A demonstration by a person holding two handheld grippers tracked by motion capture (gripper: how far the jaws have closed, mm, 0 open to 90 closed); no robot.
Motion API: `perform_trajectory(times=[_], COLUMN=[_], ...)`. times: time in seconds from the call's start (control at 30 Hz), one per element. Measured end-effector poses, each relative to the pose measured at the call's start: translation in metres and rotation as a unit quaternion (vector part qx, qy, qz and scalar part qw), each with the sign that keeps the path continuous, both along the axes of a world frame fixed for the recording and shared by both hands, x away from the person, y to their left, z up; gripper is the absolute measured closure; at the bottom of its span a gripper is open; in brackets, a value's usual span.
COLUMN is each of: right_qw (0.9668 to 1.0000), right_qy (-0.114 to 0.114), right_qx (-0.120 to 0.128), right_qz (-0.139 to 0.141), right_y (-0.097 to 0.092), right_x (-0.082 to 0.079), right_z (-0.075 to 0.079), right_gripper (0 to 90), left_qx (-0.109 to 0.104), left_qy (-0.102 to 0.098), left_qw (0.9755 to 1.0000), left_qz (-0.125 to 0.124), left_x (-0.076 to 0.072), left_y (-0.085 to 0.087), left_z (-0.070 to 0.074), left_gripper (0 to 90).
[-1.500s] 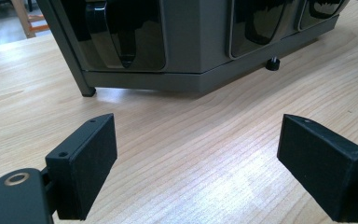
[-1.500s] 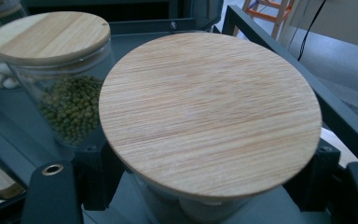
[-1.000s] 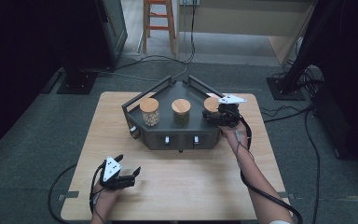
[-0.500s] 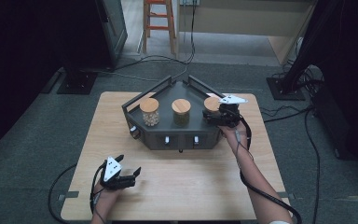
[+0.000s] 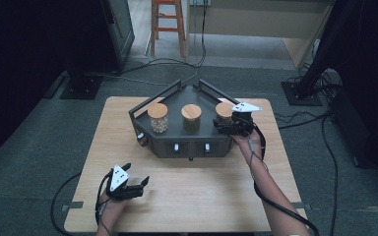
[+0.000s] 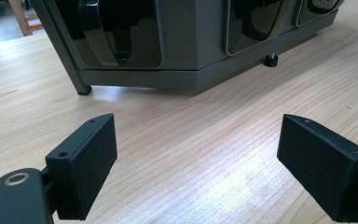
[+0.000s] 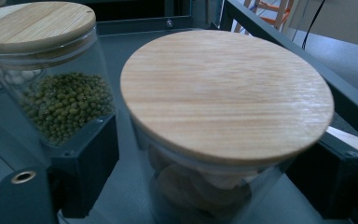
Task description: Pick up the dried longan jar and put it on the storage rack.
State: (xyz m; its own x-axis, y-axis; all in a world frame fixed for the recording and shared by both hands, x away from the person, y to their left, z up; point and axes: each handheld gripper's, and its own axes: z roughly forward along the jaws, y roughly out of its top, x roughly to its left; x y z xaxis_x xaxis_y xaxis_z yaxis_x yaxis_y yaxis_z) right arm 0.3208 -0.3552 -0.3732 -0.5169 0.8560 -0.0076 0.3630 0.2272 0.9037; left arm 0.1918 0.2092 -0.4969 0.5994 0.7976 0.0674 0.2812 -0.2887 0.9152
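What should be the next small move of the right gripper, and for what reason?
Probably draw the right gripper straight back from the jar. Its jaws have just been opening and now stand apart on either side of the glass, while the jar sits on the grey tray beside the other two.

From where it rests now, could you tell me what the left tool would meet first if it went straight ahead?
Probably the dark rack. The left tool sits open and low over the bare wooden table, facing the rack's lower front edge; how far off is hard to judge.
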Motion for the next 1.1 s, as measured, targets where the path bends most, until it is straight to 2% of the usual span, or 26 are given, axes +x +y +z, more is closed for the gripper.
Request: perform_trajectory(times=[0.37,0.63,0.87,1.1], right_qw=[0.9998,0.9993,0.9989,0.9986], right_qy=[-0.014,-0.032,-0.046,-0.051], right_qx=[0.013,0.018,-0.002,0.001], right_qz=[0.0,0.003,0.006,0.01], right_y=[-0.004,-0.009,-0.007,-0.008], right_x=[-0.011,-0.023,-0.033,-0.041], right_z=[-0.008,-0.015,-0.017,-0.019], right_gripper=[9.3,9.3,9.3,9.3], left_qx=[0.001,0.001,0.003,0.005], left_qy=[0.001,0.001,0.0,0.001], left_qw=[1.0,1.0,1.0,1.0], left_qz=[0.0,0.001,0.002,0.0], left_x=[0.0,0.0,0.0,0.0], left_y=[0.0,-0.001,-0.002,-0.003], left_z=[0.0,0.0,0.0,0.0], left_gripper=[11.8,11.8,11.8,11.8])
